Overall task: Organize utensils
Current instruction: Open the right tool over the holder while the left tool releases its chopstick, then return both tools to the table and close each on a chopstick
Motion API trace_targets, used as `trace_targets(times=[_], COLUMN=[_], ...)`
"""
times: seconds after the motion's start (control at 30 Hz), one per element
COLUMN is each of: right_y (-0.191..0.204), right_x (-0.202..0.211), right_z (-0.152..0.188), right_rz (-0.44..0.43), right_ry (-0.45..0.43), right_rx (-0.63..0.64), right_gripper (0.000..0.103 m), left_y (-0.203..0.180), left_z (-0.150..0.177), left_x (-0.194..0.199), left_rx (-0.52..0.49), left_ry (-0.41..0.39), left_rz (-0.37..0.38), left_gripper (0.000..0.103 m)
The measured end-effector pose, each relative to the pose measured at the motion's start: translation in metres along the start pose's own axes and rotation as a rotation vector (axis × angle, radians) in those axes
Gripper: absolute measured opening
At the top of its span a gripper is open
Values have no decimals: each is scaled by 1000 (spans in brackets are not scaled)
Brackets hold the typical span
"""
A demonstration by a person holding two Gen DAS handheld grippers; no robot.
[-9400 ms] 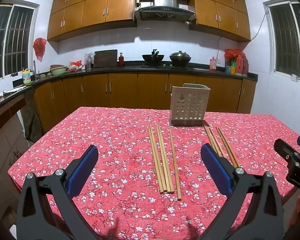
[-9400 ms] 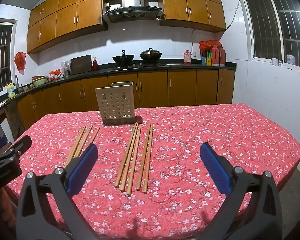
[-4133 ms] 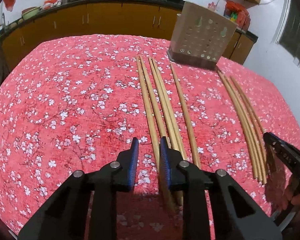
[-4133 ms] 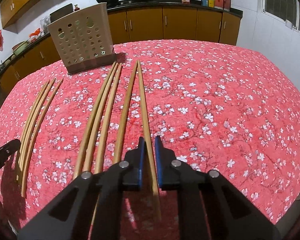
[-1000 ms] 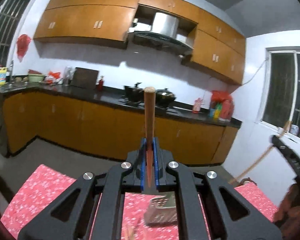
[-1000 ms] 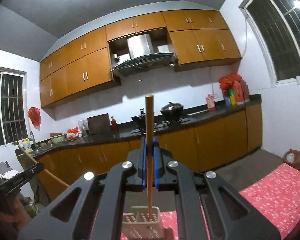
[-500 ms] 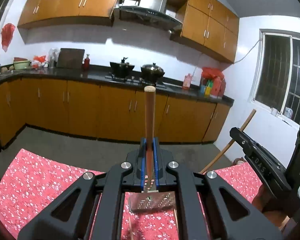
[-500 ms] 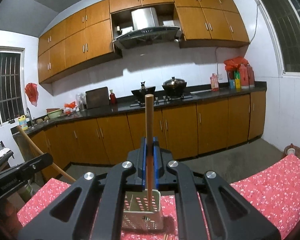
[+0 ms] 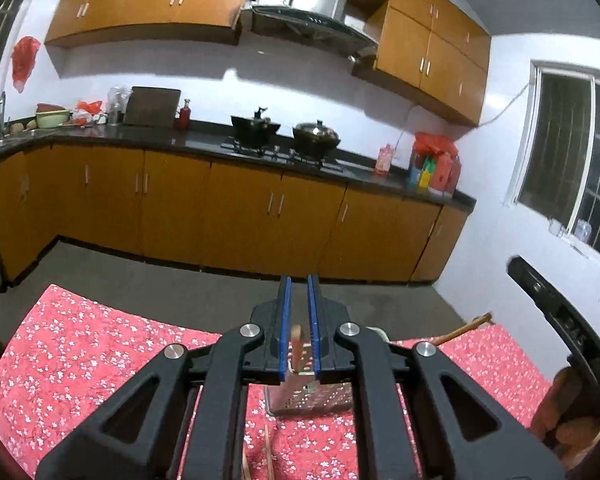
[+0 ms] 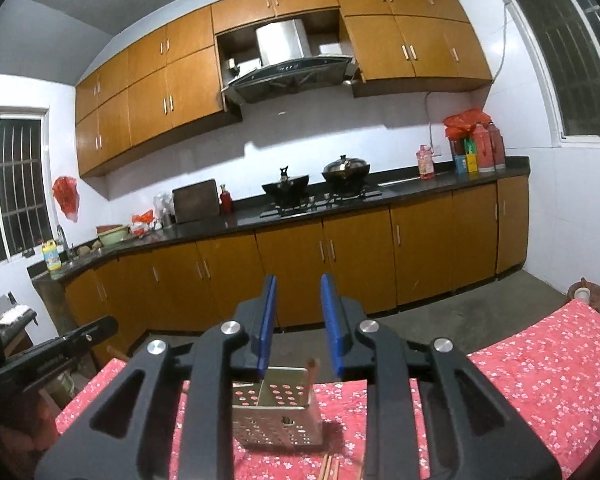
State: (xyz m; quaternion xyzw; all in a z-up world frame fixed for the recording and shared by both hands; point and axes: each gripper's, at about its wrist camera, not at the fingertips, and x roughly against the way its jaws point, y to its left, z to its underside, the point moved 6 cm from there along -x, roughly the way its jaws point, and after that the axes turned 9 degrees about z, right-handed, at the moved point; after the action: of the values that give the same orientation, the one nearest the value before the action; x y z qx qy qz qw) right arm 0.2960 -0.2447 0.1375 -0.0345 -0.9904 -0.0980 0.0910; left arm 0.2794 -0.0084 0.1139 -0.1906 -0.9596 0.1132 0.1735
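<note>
Both jaws are standing apart, gripping nothing: left gripper (image 9: 299, 334) narrowly, right gripper (image 10: 299, 325) wider. Each is hovering above the perforated holder (image 10: 278, 416) on the red floral tablecloth (image 10: 540, 364). One chopstick (image 10: 311, 376) is leaning inside the holder's right corner (its lower part hidden). Loose chopsticks (image 10: 329, 469) in front of the holder are showing cut off by the frame.

— What is in the way?
— The box (image 10: 278, 412) sits right under both tools, with sticks (image 10: 311, 374) poking up.
— Where is room?
— Out over the red table (image 10: 548, 380), to the right.
</note>
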Motion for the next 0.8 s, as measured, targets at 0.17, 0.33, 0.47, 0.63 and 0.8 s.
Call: trace_targets(times=[0.17,0.33,0.47,0.63,0.8], right_y=[-22,-50,-64,-57,-52], right_x=[33,41,22,25,29], right_z=[6,68,155,236,269], right_rz=[31,115,129,87,96], right_ry=[-5,142,405,609,673], right_rx=[-30,28,58,78,103], right_gripper=[29,31,28,26,26], left_y=[7,31,53,73,81], left_z=[-8,19,73,148,204], left_x=[34,62,53,41,37], left_rx=[37,53,58,131,192], left_ry=[-82,-75,77,260,362], left_rz=[-3,-77,-150,-151,-131], left_gripper=[23,23,23,23,23])
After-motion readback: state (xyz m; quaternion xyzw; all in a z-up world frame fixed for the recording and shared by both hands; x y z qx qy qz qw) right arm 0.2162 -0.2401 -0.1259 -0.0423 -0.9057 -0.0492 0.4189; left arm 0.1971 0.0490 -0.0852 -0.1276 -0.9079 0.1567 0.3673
